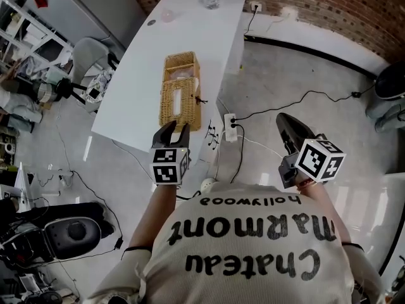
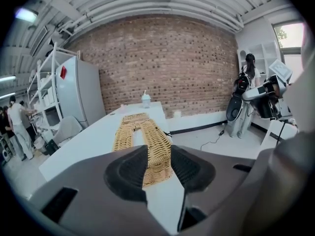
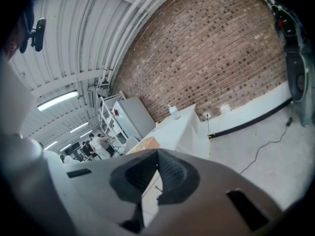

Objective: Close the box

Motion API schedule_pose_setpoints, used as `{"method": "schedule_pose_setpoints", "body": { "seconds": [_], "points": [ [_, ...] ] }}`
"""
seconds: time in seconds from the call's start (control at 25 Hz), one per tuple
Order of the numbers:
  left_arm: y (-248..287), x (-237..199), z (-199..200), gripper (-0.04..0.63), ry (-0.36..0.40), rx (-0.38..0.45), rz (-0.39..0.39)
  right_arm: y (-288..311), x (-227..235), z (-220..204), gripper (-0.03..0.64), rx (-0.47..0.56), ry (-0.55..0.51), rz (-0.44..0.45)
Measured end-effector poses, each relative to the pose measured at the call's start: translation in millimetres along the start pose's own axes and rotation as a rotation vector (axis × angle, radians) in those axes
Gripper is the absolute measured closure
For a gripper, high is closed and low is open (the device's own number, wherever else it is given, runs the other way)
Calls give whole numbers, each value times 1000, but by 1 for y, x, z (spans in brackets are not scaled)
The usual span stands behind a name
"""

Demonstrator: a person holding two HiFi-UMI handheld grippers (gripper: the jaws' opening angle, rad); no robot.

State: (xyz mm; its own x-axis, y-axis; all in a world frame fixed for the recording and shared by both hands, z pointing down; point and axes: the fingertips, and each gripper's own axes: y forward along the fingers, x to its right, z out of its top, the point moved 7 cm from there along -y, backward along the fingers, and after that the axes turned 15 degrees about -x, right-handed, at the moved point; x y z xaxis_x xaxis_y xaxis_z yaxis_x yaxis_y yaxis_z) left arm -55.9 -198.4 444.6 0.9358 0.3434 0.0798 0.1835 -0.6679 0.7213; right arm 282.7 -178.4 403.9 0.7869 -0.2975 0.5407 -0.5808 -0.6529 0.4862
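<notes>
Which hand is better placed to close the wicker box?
Left. The left gripper hovers open at the near end of the wicker box; the right gripper hangs over the floor, off the table.

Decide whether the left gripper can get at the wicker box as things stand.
Probably yes: the left gripper is open and aimed at the wicker box, with only bare table between.

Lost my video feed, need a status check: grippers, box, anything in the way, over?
Left gripper open, empty, just short of box. Right gripper shut, off beside table. Lid folded back, box not closed. Nothing between left gripper and lid.
</notes>
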Motion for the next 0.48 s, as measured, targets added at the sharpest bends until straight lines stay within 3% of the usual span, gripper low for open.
{"method": "schedule_pose_setpoints", "body": {
  "seconds": [0.48],
  "points": [
    [1,7,-1,460,-10,4,-19,-3,0,0,614,0,1,-1]
  ]
}}
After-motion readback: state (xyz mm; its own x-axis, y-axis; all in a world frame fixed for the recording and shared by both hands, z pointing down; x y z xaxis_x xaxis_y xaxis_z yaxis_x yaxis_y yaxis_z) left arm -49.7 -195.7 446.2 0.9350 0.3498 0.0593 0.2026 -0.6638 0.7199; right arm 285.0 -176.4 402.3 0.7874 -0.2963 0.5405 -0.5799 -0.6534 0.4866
